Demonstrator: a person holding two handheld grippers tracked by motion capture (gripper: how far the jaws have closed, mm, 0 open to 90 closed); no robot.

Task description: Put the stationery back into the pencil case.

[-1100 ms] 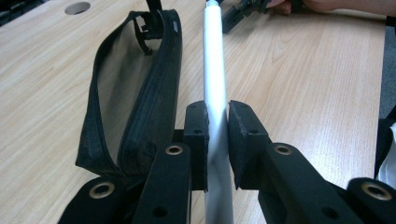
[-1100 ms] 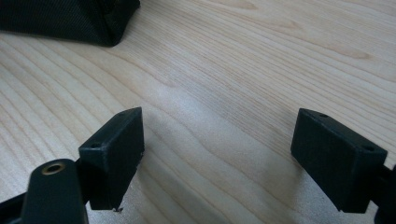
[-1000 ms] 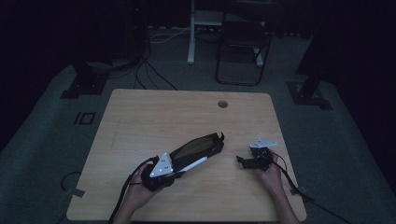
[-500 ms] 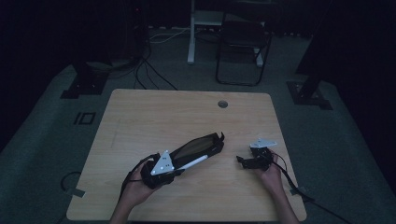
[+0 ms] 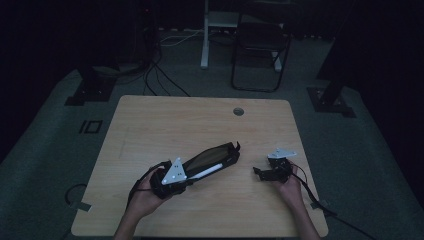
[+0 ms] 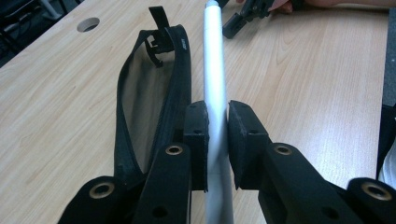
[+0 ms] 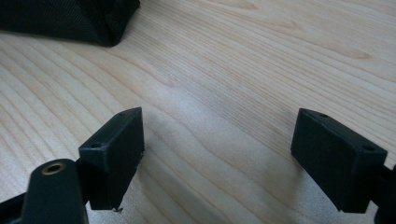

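A black pencil case [image 5: 216, 156] lies unzipped on the wooden table [image 5: 165, 125], its mouth gaping [image 6: 140, 88]. My left gripper [image 5: 194, 175] is shut on a white pen [image 6: 214, 70]. The pen runs between the pads [image 6: 196, 126] and points away along the case's zip edge. In the high view the pen [image 5: 207, 170] lies just at the near side of the case. My right gripper [image 5: 256, 172] rests low over the table to the right of the case, open, with bare wood between its fingers [image 7: 114, 149]. A corner of the case [image 7: 70, 18] shows beyond it.
A round cable hole [image 5: 238, 111] sits near the table's far edge. Beyond the table, a dark chair [image 5: 260, 45] and stand bases stand on the grey floor. The right gripper [image 6: 243, 16] and its hand appear far off in the left gripper view.
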